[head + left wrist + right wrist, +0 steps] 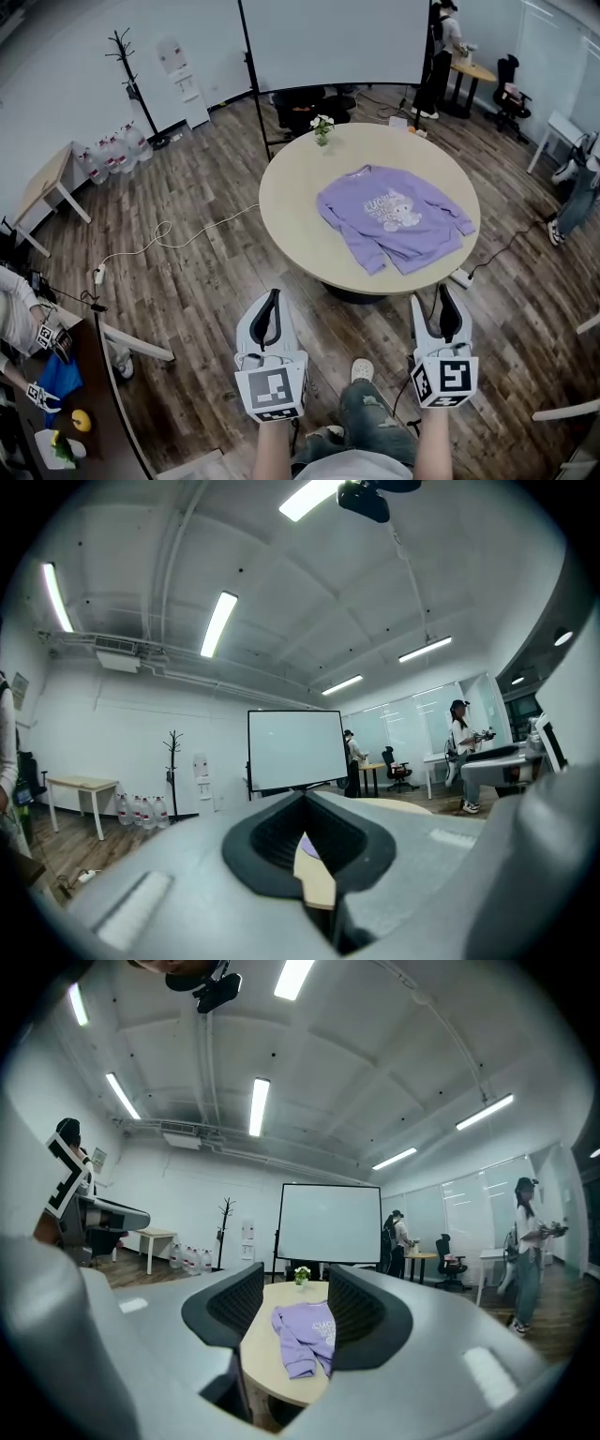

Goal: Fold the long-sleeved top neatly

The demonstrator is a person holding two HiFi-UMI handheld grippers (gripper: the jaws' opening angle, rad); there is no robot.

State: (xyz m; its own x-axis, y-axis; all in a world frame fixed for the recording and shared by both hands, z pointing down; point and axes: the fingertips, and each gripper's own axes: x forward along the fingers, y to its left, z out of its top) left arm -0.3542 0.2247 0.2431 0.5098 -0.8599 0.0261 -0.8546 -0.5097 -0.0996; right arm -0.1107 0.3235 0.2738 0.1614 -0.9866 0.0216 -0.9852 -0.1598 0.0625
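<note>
A purple long-sleeved top (394,217) with a pale print lies spread face up on the round beige table (291,216), sleeves angled down at its sides. Both grippers hang over the wooden floor, short of the table's near edge. My left gripper (269,311) has its fingertips together and holds nothing. In the left gripper view, the left gripper (302,803) shows only a sliver of table (317,878) and top (307,844). My right gripper (448,307) is open and empty. The right gripper (295,1302) frames the top (305,1330) between its jaws.
A small vase of flowers (322,129) stands at the table's far edge. Behind it is a white screen on a stand (333,42). A cable (169,234) runs over the floor at left. A person (441,56) stands at the back right. My own shoe (361,370) shows below.
</note>
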